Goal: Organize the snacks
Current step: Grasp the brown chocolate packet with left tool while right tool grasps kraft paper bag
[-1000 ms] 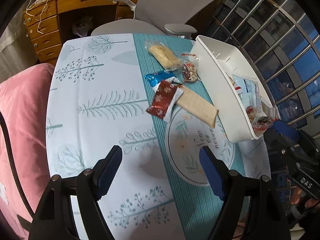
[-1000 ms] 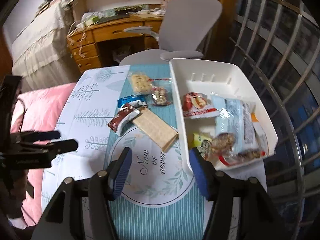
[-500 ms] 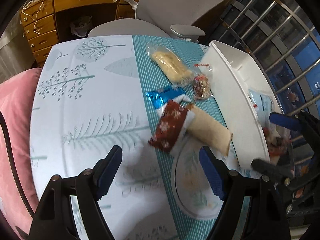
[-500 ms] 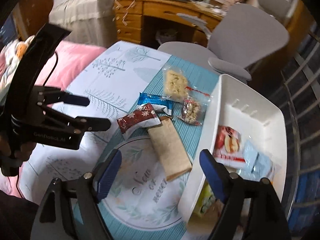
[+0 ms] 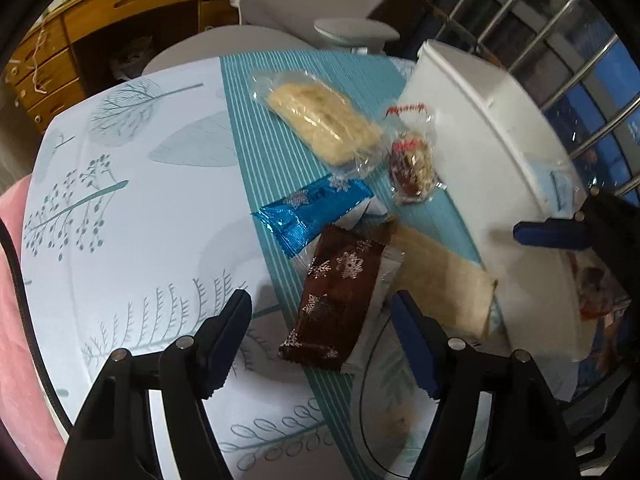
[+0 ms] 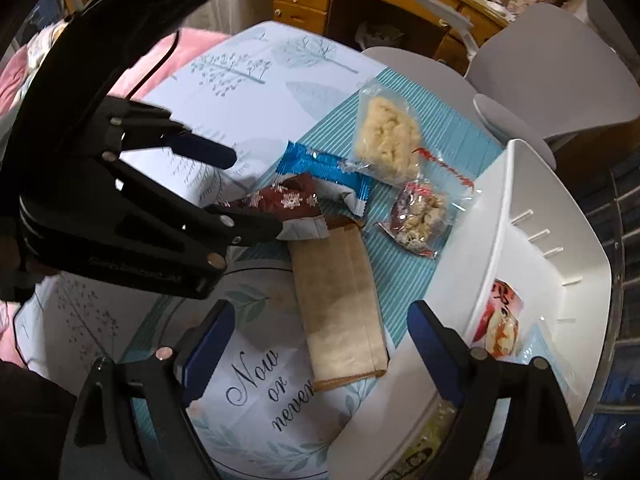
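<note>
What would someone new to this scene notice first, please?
Probably the loose snacks on the teal runner: a dark red snowflake packet lying partly over a tan bar, with a shiny blue packet just beyond. A white bin with snacks already inside stands beside them.

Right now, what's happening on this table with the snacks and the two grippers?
A person with a gripper in each hand is sorting snacks into a white bin. The left gripper is closing around the dark red snowflake packet, not yet pressing it. The right gripper is opening above the tan wrapped bar, holding nothing. A blue packet, a pale rice-cake pack and a small nut pack lie on the tablecloth; several snacks are already in the bin.
</note>
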`<action>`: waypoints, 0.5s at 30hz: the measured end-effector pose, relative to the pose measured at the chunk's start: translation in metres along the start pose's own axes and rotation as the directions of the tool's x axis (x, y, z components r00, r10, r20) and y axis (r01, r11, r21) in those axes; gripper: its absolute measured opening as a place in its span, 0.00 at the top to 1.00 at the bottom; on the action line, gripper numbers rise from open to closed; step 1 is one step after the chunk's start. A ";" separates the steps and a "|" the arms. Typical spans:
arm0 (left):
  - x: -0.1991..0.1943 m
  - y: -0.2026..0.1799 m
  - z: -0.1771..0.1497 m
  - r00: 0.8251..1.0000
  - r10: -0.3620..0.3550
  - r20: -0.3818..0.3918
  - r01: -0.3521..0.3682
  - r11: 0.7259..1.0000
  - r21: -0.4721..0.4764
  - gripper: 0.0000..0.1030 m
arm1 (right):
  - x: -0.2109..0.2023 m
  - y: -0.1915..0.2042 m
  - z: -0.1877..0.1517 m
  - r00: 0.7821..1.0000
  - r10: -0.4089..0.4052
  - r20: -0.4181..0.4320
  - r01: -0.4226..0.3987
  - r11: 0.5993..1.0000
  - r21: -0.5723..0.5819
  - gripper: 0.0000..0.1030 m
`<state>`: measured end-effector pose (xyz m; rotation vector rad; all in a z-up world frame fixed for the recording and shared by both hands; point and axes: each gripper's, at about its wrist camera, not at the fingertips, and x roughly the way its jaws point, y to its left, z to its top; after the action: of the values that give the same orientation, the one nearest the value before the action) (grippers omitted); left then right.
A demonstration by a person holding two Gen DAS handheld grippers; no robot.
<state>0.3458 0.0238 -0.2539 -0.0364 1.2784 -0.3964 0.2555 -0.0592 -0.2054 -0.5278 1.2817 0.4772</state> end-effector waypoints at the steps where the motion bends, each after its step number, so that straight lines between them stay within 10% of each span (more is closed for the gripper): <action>1: 0.003 0.000 0.001 1.000 0.003 -0.010 -0.003 1.000 0.010 0.35 | 0.004 0.000 0.000 1.000 -0.003 -0.011 0.003 1.000 -0.012 0.14; 9: 0.016 0.004 0.007 1.000 0.002 -0.024 -0.002 1.000 -0.004 0.40 | 0.021 0.007 0.004 0.999 -0.022 -0.041 0.018 0.996 -0.082 0.14; 15: 0.018 0.005 0.007 1.000 0.007 -0.007 -0.007 1.000 -0.004 0.67 | 0.033 0.007 0.008 0.996 -0.061 -0.068 0.054 0.993 -0.106 0.13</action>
<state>0.3580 0.0213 -0.2698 -0.0341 1.2857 -0.3887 0.2643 -0.0473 -0.2366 -0.6731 1.3113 0.4824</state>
